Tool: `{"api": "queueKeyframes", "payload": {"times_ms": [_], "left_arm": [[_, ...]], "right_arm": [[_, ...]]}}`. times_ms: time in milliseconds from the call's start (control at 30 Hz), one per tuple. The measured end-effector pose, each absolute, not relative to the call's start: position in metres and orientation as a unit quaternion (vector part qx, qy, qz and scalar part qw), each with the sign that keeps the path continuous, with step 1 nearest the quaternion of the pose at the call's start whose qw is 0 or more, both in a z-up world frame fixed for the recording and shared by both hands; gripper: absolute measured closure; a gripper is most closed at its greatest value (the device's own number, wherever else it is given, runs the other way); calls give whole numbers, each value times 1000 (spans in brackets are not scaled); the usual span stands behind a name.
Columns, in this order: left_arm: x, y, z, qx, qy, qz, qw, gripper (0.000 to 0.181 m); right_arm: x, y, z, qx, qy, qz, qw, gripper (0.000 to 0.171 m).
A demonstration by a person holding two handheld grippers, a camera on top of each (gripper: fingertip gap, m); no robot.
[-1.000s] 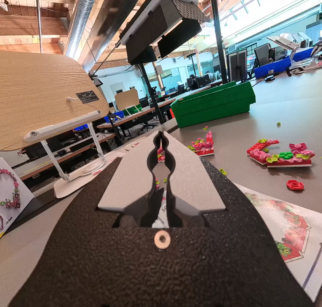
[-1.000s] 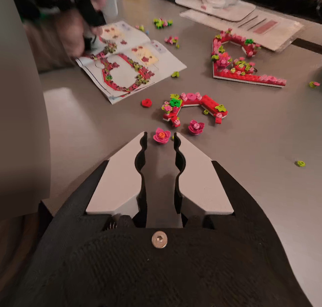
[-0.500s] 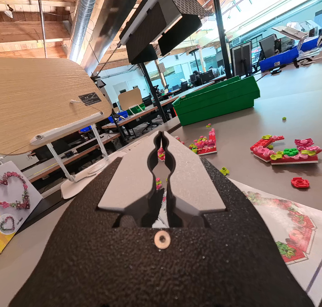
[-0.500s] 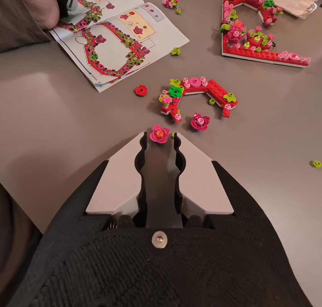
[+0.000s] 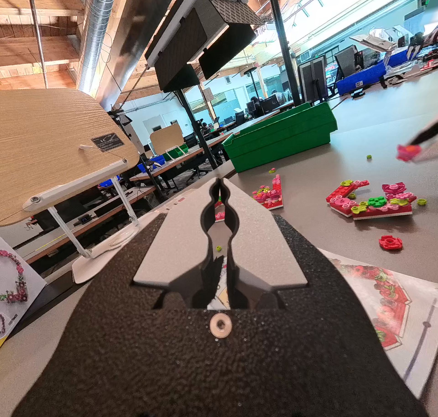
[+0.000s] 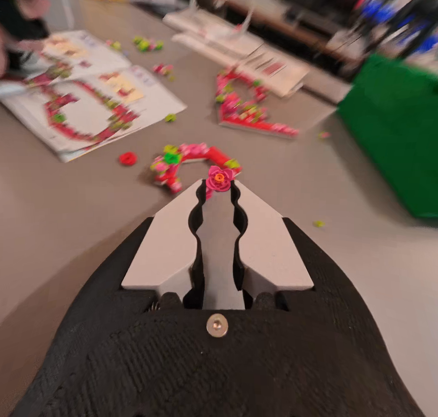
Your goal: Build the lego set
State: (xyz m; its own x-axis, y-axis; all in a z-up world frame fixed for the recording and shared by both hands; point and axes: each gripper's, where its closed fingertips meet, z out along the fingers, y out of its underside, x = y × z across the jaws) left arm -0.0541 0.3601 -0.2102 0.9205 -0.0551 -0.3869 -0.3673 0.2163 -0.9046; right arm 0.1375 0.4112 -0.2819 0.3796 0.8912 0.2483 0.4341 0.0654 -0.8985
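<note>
Pinching a magenta flower piece (image 6: 218, 179) with an orange centre between the very tips of the right gripper (image 6: 217, 182), clear of the grey table (image 6: 308, 251); showing too, in the left wrist view, as a blurred pink flower (image 5: 408, 152) at the tip of that gripper (image 5: 420, 145), raised above the tabletop. Lying just beyond the held flower, a curved red assembly (image 6: 189, 162) studded with green and pink pieces; sitting just left of that, a loose red round piece (image 6: 128, 158). Spreading farther ahead and to the left, an open instruction booklet (image 6: 151, 95); resting farther ahead and to the right, a larger angled red assembly (image 6: 248, 111), blurred by motion. Standing off to the right, a green bin (image 6: 391, 133). Keeping the left gripper (image 5: 220, 180) clenched on nothing, tips meeting, hanging over the booklet's page (image 5: 369, 310), with the curved red assembly (image 5: 369, 203) ahead and to its right.
</note>
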Motion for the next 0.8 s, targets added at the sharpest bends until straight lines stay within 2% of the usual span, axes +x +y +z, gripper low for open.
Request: {"api": "queueKeyframes", "payload": {"times_ms": [33, 167, 233, 533, 800], "left_arm": [[-53, 360, -210, -617, 172, 100, 761, 181], [-48, 360, -211, -616, 183, 101, 759, 181], [-47, 359, -211, -615, 187, 102, 759, 181], [-41, 361, -214, -617, 203, 88, 755, 181], [-44, 362, -216, -620, 200, 88, 753, 181]], "right_arm": [[140, 423, -270, -631, -490, 206, 564, 153], [146, 454, -230, -544, -423, 155, 708, 153], [141, 471, -221, -505, -418, 123, 745, 153], [105, 573, -210, -533, -339, 133, 764, 153], [74, 599, -211, -512, -366, 98, 771, 152]]}}
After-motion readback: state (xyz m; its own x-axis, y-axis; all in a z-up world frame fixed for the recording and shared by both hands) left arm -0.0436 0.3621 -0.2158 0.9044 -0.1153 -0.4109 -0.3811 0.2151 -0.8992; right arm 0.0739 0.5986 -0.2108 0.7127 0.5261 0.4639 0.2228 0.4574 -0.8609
